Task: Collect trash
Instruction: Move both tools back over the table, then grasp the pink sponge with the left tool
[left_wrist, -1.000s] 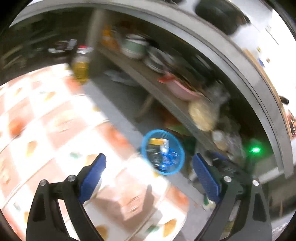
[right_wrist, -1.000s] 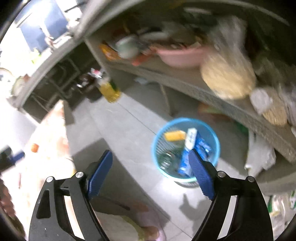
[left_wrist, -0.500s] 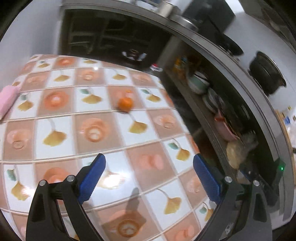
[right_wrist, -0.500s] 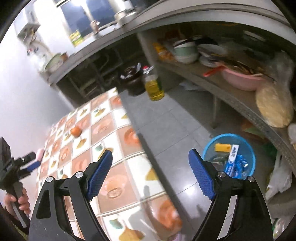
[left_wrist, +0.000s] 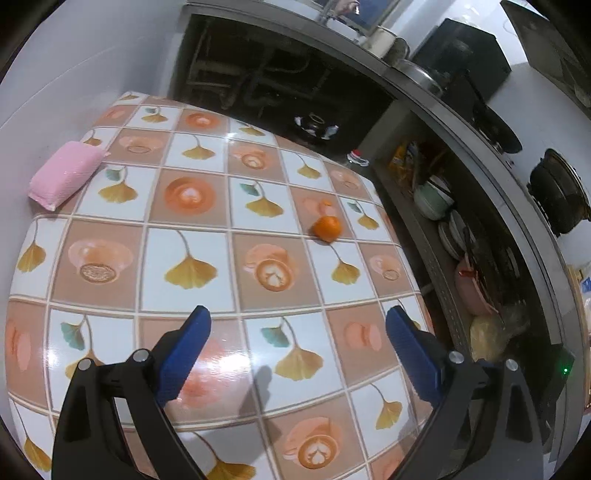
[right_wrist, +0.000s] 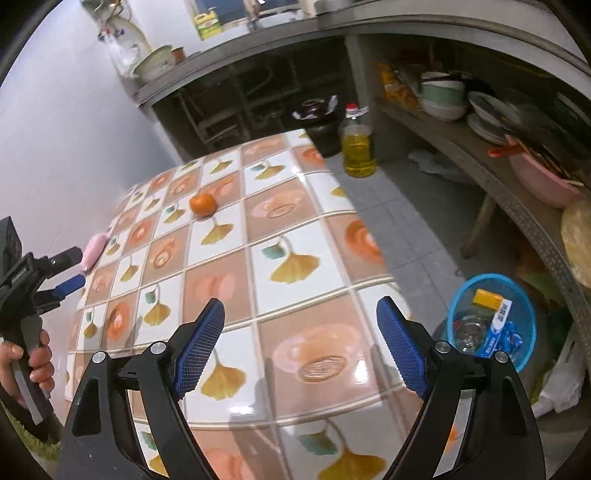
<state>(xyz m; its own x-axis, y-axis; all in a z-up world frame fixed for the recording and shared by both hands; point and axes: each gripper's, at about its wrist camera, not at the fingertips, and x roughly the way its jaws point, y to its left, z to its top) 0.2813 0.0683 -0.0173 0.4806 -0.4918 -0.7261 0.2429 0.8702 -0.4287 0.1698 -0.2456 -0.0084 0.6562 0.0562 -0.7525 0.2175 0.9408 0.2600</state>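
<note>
Orange (left_wrist: 326, 228) — well beyond empty jaws

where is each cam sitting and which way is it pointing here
Left wrist: rides the left claw, angled down over the tiled table toward the pink sponge and orange; its own open blue pads show.
Right wrist: rides the right claw, angled down across the table's edge to the blue bin on the floor; also shows the left hand.
Shared: table, orange, sponge, kitchen shelf.
</note>
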